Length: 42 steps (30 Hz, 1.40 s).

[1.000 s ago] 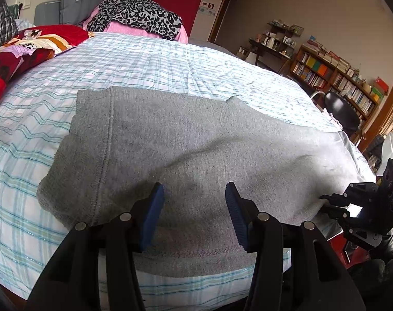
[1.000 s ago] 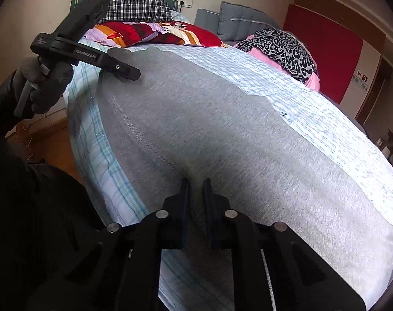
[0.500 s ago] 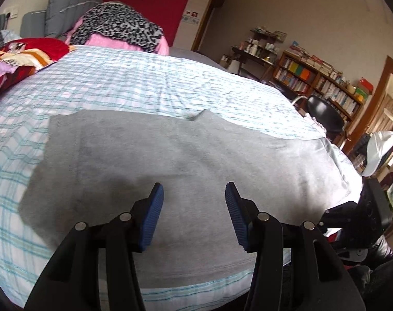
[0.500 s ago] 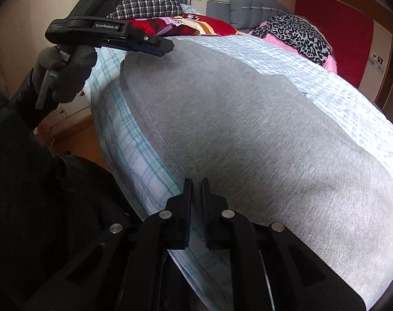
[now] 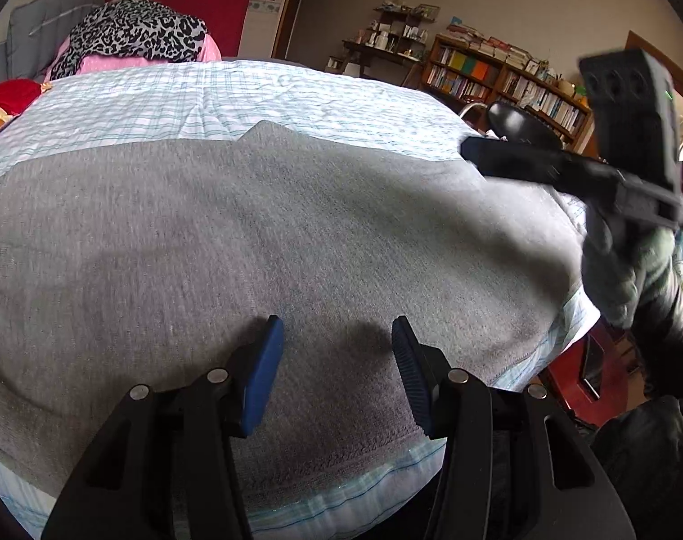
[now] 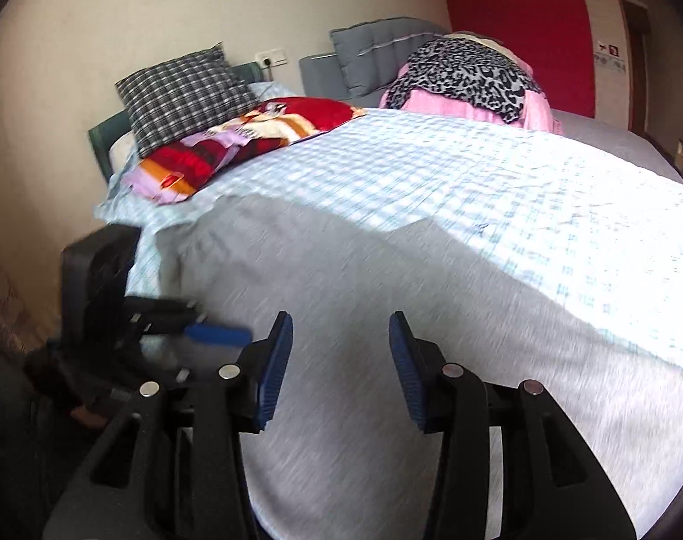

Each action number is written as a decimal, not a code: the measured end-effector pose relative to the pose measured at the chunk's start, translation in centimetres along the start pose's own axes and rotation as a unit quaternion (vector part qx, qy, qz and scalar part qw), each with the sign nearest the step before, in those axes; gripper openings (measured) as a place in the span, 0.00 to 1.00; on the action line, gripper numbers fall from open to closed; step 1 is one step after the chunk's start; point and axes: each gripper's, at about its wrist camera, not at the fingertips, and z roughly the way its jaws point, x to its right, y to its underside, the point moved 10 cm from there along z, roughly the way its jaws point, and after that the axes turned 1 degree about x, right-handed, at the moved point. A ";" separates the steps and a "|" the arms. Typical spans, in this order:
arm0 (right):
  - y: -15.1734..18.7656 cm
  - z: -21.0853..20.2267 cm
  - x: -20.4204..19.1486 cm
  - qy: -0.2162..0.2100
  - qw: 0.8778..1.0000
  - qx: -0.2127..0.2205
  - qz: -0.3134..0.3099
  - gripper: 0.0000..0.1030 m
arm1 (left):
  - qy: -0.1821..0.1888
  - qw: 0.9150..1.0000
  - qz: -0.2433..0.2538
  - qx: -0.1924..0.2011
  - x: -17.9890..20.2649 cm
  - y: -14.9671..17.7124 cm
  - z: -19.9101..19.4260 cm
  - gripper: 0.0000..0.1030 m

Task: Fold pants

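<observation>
Pants (image 5: 260,243) flat on bed (image 5: 296,99); both grippers' fingers apart

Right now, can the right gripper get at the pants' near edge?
Probably yes. The right gripper is open and hovers over the grey pants spread flat on the bed, with nothing between them. The left gripper, also open, sits off to its side.

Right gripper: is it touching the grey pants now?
Cannot tell. The right wrist view shows the right gripper open over the grey pants, but blur hides any gap; in the left wrist view it hangs near their far edge.
</observation>
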 end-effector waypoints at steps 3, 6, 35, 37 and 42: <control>-3.7 4.8 3.9 0.021 0.998 -0.016 0.054 0.45 | 0.007 1.000 -0.014 -0.004 -0.4 -0.5 -0.5 0.49; -6.0 10.1 7.3 0.039 0.995 -0.044 0.076 0.45 | -0.012 0.999 -0.024 0.030 -2.0 -2.7 -2.4 0.49; -5.2 8.4 12.0 0.123 0.986 -0.021 0.108 0.47 | -0.175 0.977 -0.112 0.036 -12.6 -3.8 -5.5 0.52; -3.6 5.3 13.3 0.158 0.981 -0.020 0.111 0.47 | -0.173 0.981 -0.082 0.043 -10.8 -4.5 -5.3 0.55; 1.2 -2.2 18.5 0.287 0.952 -0.026 0.102 0.47 | -0.139 0.988 -0.062 0.031 -8.0 -4.8 -3.3 0.56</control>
